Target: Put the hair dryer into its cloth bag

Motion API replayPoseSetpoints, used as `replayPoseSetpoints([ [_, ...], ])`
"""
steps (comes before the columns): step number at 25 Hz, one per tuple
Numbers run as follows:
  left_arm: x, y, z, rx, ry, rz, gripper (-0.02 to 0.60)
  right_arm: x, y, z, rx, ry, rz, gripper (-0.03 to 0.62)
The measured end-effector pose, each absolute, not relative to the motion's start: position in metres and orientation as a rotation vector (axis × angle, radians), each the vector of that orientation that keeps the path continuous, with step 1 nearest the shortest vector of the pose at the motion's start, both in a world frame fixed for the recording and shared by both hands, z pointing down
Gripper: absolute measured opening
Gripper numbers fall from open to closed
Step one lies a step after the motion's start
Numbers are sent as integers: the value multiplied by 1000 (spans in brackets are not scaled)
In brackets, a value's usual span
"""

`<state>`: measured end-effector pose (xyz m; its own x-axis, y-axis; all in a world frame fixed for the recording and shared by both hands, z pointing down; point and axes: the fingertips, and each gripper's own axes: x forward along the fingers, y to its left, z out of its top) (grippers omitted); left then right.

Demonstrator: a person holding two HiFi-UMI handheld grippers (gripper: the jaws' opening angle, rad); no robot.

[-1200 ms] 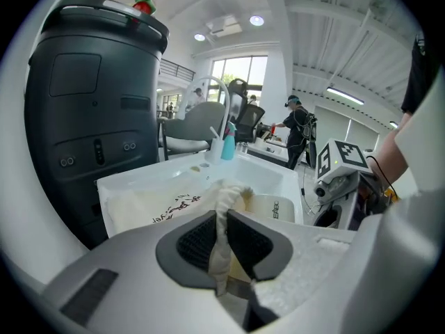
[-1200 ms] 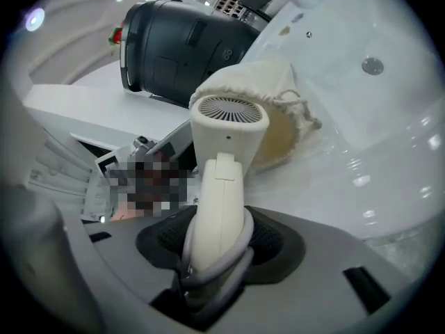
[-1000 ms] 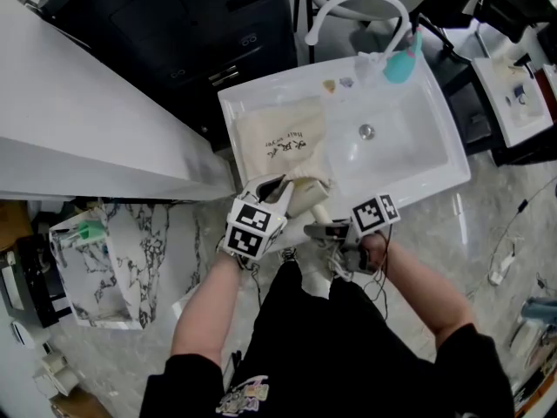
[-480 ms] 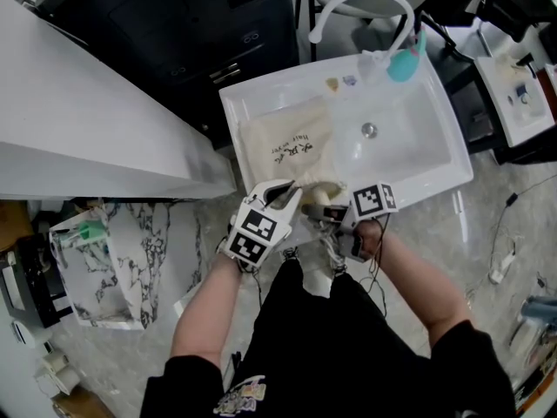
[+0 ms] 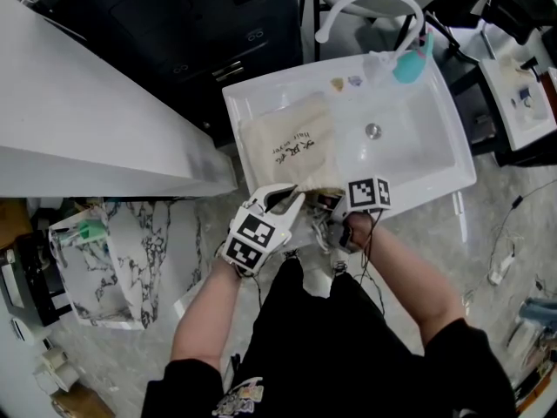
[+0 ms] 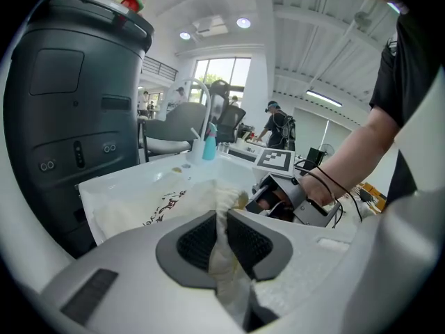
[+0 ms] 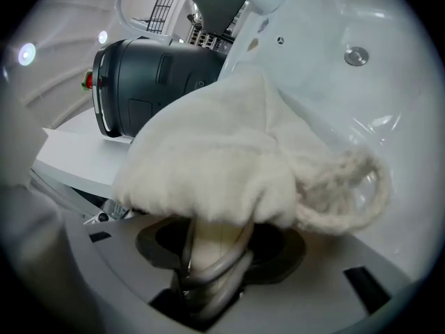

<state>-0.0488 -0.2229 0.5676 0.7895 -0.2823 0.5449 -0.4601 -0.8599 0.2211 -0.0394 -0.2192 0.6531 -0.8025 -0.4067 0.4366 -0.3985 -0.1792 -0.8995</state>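
The white sink (image 5: 418, 159) holds the cloth bag (image 5: 291, 142), which lies flat along the basin's left side with its printed side up. Its gathered mouth hangs over the near rim, towards the person. The basin to the right of the bag is bare down to the drain (image 5: 372, 131). A teal bottle (image 5: 409, 66) stands at the back corner beside the faucet (image 5: 365, 3).

The left gripper (image 5: 283, 200) is at the bag's mouth. In its own view its jaws (image 6: 224, 232) stand narrow, pinching a fold of the cream cloth between the dark pads.

The right gripper (image 5: 324, 209) meets it from the right, just beside it. Its jaws (image 7: 219, 239) are clamped, partly apart, on the cream handle end of the hair dryer (image 7: 208, 245), with loops of grey cable (image 7: 215, 280) caught in the same grip.

The cloth of the mouth drapes over everything beyond the pads, so the dryer appears to sit inside the bag with only that end out. How far in it reaches cannot be seen.

The bag's drawstring (image 7: 361, 186) curls in a loose loop to the right of the mouth, over the white basin
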Motion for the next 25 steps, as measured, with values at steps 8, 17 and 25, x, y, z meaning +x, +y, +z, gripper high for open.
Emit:
replayPoseSetpoints([
  [8, -50, -220, 566, 2625, -510, 685, 44, -28, -252, 662, -1192, 1910, -2015, 206],
  [17, -53, -216, 568, 2624, -434, 679, 41, -26, -276, 678, -1295, 1771, -1958, 209],
  [25, -62, -225, 571, 2613, -451, 669, 40, -32, -291, 682, -1345, 1738, -1922, 244],
])
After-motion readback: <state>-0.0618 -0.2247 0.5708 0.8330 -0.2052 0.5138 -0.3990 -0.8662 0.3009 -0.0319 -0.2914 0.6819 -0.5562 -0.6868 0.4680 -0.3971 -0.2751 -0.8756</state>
